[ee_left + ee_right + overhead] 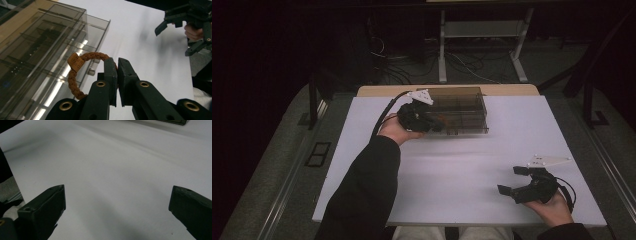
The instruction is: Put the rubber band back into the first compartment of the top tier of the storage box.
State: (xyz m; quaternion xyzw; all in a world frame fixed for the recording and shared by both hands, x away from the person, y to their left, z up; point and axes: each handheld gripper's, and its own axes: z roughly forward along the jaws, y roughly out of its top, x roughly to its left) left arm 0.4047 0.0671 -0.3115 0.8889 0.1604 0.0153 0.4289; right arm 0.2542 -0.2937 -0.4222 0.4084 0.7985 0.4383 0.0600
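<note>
- A brown braided bracelet [82, 72] with a small tan tag on it is pinched in the left tool [117, 75], whose 2 black jaws are closed on the cord with a thin slit between them; most of the loop hangs out to the left of the jaws in the left gripper view.
- The bracelet sits just in front of a smoky, see-through plastic organiser box [462, 107] with inner dividers (I cannot tell whether the bracelet touches it).
- In the high view the left tool [434, 125] is at the box's near left corner, far on the bench, held by the left hand [397, 131], with a dark sleeve [367, 190] running down to the bottom edge and a black cable [387, 112] curving off to the far left.
- The right tool [514, 181] is near the bench's near right corner, well apart from the box, held by the right hand [552, 210]; its jaws are spread wide and hold nothing.
- The right gripper view shows those 2 jaws far apart over bare white bench [112, 170].
- The white bench [452, 170] stands on a grey floor [277, 180] (cables lie beyond its far side).
</note>
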